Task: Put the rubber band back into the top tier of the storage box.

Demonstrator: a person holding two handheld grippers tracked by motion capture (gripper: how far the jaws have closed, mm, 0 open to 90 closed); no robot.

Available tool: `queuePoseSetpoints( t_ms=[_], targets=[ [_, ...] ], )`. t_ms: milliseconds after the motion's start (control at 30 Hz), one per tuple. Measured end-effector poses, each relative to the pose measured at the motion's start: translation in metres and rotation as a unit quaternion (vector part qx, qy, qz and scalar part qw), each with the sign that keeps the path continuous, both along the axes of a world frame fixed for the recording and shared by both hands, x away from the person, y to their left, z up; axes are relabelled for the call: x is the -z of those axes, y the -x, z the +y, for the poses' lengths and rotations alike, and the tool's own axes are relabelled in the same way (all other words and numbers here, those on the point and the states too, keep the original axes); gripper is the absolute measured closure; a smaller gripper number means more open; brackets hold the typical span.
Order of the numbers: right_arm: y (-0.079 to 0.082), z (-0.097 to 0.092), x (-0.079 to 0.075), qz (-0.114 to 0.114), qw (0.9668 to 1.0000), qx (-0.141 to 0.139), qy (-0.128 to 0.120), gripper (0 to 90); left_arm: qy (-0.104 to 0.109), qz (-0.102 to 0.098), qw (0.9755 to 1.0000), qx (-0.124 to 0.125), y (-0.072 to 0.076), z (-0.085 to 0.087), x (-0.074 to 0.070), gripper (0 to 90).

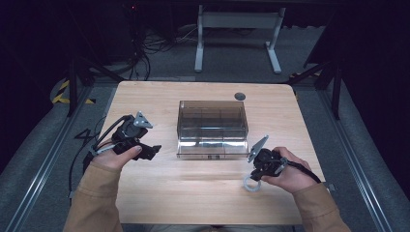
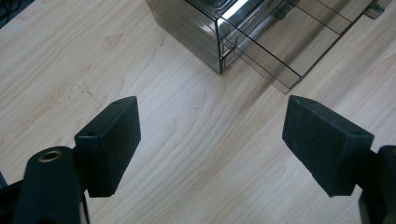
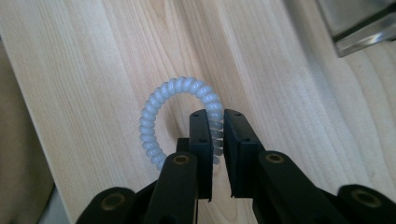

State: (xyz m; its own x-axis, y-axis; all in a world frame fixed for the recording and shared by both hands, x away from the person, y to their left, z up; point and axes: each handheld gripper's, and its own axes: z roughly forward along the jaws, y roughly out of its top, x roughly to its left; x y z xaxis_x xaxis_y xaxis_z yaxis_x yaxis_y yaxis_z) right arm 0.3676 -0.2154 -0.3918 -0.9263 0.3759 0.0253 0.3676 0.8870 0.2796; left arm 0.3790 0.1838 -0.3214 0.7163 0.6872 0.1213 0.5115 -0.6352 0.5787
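High view is showing the surface [image 1: 159,193], pale wood, carrying a smoked clear box [image 1: 212,128] at its middle; the box is the landmark for everything else. It is looking rigid, smooth-walled and divided into compartments inside, so it would probably slide on the wood if pushed.

Left of the box, the left hand-held gripper [image 2: 210,140] is hovering with its jaws spread wide and nothing between them, pointing toward the box's near corner.

Right of the box and nearer the person, the right hand-held gripper [image 3: 218,140] is pinching a coil ring [image 3: 161,116], pale and translucent, like a spiral hair tie. The ring is lying at the surface, well apart from the box. Only one side of the loop is sitting between the jaws, which are nearly pressed together on it.

The ring is looking very light, soft and springy, likely to stretch or swing. Gripping across a single strand, as here, seems sound; its glossy plastic could slip under a light squeeze.
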Motion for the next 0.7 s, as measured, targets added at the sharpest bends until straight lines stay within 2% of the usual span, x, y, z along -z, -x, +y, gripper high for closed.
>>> queuePoseSetpoints(
  t_ms=[233,467,700],
  targets=[
    [0.003,-0.004,-0.016,-0.007,0.9996,0.002,-0.026,82.4,-0.003,0.009,0.9999,0.003,0.002,0.0,0.002,20.2],
    [0.004,-0.007,-0.021,-0.011,0.9993,0.0,-0.036,82.4,-0.007,0.014,0.9999,0.005,0.002,-0.001,0.003,20.2],
    [0.005,-0.013,-0.029,-0.017,0.9978,0.005,-0.064,82.4,-0.01,0.015,0.9998,0.006,0.002,-0.001,0.003,20.2]
  ],
)
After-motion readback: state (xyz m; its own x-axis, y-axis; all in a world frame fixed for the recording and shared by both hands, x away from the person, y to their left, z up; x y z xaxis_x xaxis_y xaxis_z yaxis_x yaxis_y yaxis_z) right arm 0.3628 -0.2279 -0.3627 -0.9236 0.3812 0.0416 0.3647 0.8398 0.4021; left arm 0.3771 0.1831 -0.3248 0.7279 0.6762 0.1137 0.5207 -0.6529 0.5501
